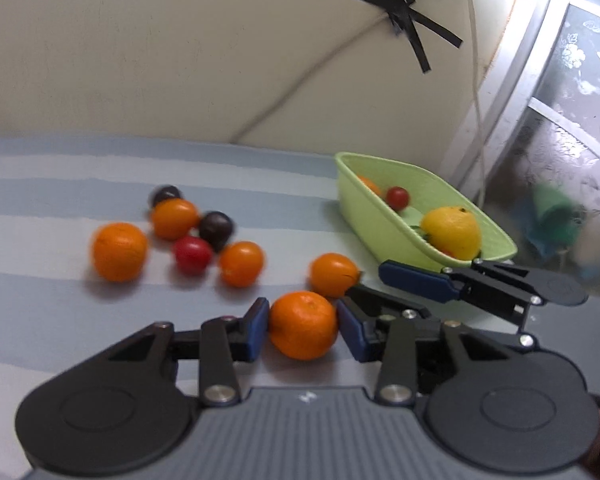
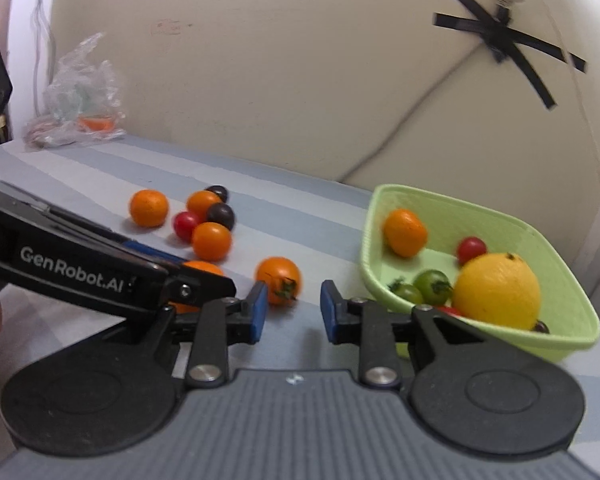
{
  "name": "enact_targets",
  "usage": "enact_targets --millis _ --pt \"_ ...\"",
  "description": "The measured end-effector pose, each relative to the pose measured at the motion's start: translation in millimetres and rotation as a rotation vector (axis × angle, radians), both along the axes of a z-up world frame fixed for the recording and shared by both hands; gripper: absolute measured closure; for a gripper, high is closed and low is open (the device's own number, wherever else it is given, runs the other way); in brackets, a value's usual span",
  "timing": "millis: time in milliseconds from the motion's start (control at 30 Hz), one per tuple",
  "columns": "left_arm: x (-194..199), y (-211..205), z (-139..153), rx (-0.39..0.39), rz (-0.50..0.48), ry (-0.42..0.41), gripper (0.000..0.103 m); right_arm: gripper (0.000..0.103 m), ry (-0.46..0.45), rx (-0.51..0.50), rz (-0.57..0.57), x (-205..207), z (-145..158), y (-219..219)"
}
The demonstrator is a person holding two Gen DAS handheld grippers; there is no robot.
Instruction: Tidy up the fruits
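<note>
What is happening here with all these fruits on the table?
A person is sorting fruit into a green basket with two handheld tools. The left tool has its pads on a small orange that sits on the striped cloth. The right tool is open and empty, close to the basket. A yellow citrus, some small tomatoes and an orange fruit already lie inside; several more fruits wait on the cloth.

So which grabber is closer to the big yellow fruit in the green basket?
Right. The right gripper sits open just beside the green basket holding the yellow fruit. The left gripper is farther away, closed on an orange.
</note>
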State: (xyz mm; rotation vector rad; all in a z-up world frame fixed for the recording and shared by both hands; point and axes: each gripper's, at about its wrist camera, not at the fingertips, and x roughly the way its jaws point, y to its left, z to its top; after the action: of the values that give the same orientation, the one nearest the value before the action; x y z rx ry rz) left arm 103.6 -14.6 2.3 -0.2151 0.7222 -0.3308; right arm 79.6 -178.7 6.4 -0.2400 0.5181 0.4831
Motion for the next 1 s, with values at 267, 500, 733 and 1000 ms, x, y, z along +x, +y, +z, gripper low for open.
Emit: enact_targets --millis 267,500,733,1000 --pt "-23.4 28.7 -3.5 -0.044 0.036 0.028 0.066 0.057 -0.064 -0.162 0.051 3.2 -9.5 36.7" --pt "-27.1 26.0 -4.5 -0.041 0.037 0.028 0.065 0.061 -0.088 -0.229 0.053 6.8 -12.9 43.3" --pt "-31.8 26.4 0.8 -0.05 0.033 0.026 0.065 0.072 -0.149 -0.255 0.034 -13.5 -10.8 36.8" --pt "-6.9 -14.7 35.9 -0.083 -0.096 -0.059 0.065 0.072 -0.288 -0.148 -0.107 -62.2 16.9 -14.5"
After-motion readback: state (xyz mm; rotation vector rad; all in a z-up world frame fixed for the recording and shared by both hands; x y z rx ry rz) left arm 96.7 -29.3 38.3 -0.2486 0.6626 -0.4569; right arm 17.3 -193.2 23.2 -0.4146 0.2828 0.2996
